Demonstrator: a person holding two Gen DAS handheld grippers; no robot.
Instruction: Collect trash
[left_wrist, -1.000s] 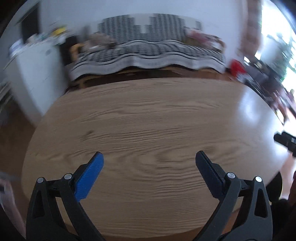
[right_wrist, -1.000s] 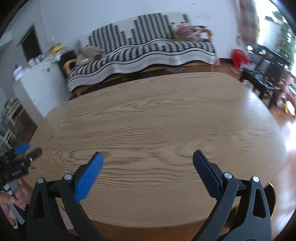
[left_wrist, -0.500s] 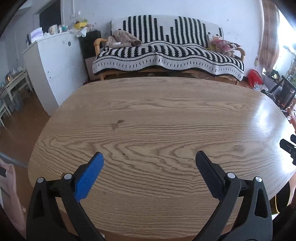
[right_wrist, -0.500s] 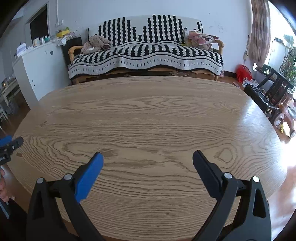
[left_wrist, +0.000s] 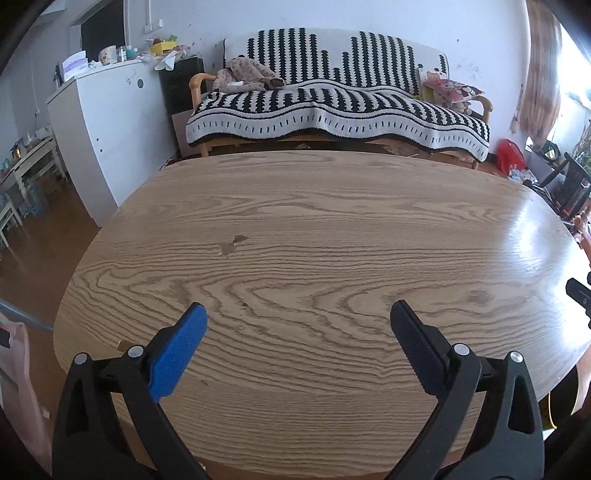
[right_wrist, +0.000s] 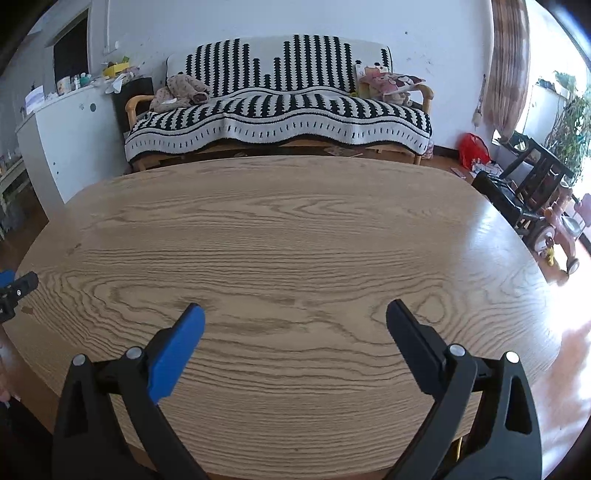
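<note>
The left tongs (left_wrist: 296, 305) are wide open over the near side of the wooden table (left_wrist: 332, 206), with nothing between the two fingers. One finger has a bright blue pad (left_wrist: 181, 347) and the other is dark. The right tongs (right_wrist: 293, 305) are wide open too, with nothing in them, over the near side of the same table.

The table is big, with rounded corners, and its top is almost bare. Light shines on its right end. There is lots of room on it to move about.

Behind the table is a sofa (left_wrist: 332, 107) under a black and white striped blanket. Past the table's far left corner is a white cabinet (left_wrist: 107, 133) with small things on top. Off the right end of the table are dark chairs (right_wrist: 517, 192) and a pink toy trike (right_wrist: 557, 236).

By the near left edge of the table, lower down, is a soft pink thing (left_wrist: 18, 373). I cannot tell what it is.

The only trash I can see is very small. Two pale brown bits (left_wrist: 232, 244) lie on the left part of the table top, well ahead of the left tongs. They may be scraps or just marks; I cannot tell. A tiny tan bit (left_wrist: 122, 346) sits right at the near left edge of the table, beside the blue pad.
</note>
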